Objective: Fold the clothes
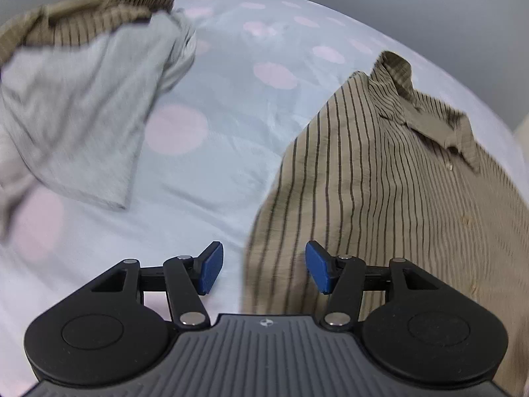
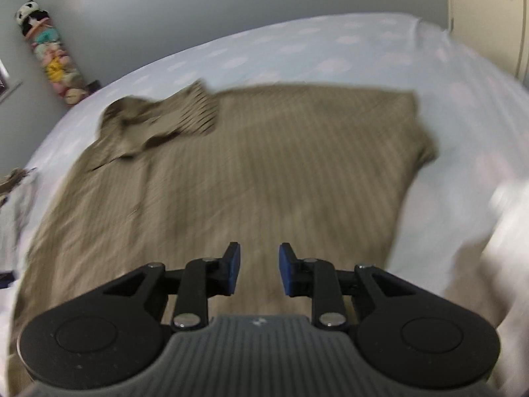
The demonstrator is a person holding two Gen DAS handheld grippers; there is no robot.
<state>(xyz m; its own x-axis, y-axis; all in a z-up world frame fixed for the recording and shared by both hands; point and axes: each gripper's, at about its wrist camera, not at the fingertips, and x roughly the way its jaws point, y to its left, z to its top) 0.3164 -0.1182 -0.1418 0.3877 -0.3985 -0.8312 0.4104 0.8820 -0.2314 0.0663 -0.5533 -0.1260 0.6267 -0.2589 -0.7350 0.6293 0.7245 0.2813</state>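
The tan striped shirt point(image 2: 231, 172) is lying spread on the bed point(image 2: 330, 53), collar point(image 2: 148, 122) at the far left, its body flat and broad. The left claw point(image 1: 263, 266) is hovering wide apart over the shirt's near left edge; the right claw point(image 2: 258, 269) is hanging narrower but empty above the near hem. Whether this spread is awaiting a fold or sitting between folds is unclear. A good grip would be taking the edge cleanly, both sides level, keeping the stripes straight. At the far left, a grey garment point(image 1: 89, 115) with another striped piece point(image 1: 92, 16) is lying heaped, well apart. A toy-filled tube point(image 2: 49, 53) is standing against the wall.
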